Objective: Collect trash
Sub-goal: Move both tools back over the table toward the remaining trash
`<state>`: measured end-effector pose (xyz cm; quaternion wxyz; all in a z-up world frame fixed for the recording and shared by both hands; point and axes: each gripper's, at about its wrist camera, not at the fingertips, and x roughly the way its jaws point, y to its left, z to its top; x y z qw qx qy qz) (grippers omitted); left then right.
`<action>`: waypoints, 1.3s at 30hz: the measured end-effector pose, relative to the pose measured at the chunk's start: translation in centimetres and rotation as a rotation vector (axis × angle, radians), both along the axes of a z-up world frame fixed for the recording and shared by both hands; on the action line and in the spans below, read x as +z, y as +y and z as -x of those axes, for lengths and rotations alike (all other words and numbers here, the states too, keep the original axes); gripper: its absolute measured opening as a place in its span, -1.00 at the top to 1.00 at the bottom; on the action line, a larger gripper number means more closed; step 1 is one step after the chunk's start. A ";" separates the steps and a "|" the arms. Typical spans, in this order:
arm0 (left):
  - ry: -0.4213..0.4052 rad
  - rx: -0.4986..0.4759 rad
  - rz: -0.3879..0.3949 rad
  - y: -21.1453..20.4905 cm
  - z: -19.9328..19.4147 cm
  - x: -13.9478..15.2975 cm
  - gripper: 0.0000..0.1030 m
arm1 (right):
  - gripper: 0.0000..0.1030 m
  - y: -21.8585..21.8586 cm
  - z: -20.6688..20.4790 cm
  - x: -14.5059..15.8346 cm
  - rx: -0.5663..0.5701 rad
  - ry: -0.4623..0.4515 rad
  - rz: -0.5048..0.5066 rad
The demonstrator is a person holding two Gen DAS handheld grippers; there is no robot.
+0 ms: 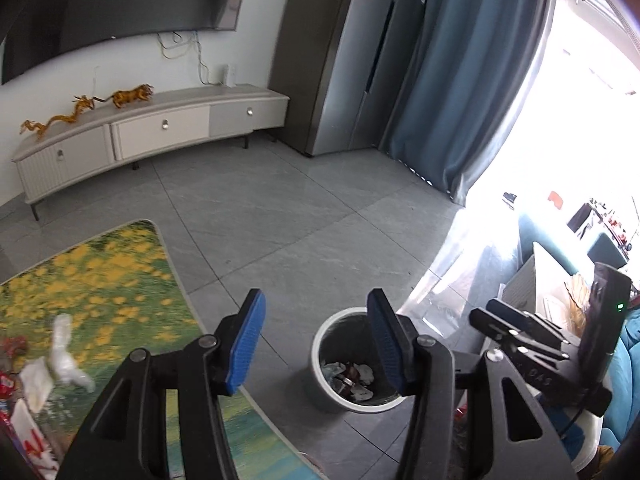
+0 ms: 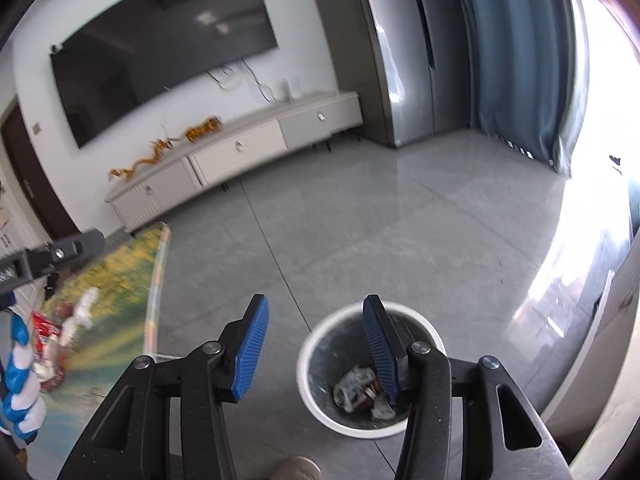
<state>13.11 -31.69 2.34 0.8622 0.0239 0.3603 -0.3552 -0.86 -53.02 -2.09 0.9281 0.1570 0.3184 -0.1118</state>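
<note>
A white-rimmed grey trash bin (image 1: 326, 354) stands on the tiled floor with several crumpled wrappers inside; it also shows in the right wrist view (image 2: 316, 364). My left gripper (image 1: 316, 340) is open and empty, above the floor beside the bin. My right gripper (image 2: 316, 350) is open and empty, just above the bin's left rim; its body shows in the left wrist view (image 1: 532, 340). Loose trash lies on the flowered table top (image 1: 120, 280): crumpled white plastic (image 1: 64, 348), tissue (image 1: 36, 380) and red wrappers (image 2: 46, 334).
A low TV cabinet (image 1: 160, 128) with orange figurines stands against the far wall under a TV. A grey fridge (image 1: 352, 60) and blue curtains (image 1: 472, 80) are at the back right. A teal sofa (image 1: 624, 344) is at the right. A shoe (image 2: 296, 470) shows at the bottom.
</note>
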 end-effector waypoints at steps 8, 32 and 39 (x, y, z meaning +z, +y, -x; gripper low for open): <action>-0.088 0.094 0.001 7.2 1.2 3.2 0.01 | 0.06 5.4 0.3 5.6 0.089 -0.099 0.064; -0.234 0.421 -0.026 33.6 4.4 8.2 0.01 | -0.03 18.4 0.0 13.5 0.314 -0.250 0.154; -0.206 0.491 -0.024 38.7 4.8 7.1 0.01 | -0.07 22.3 -0.9 14.3 0.411 -0.270 0.155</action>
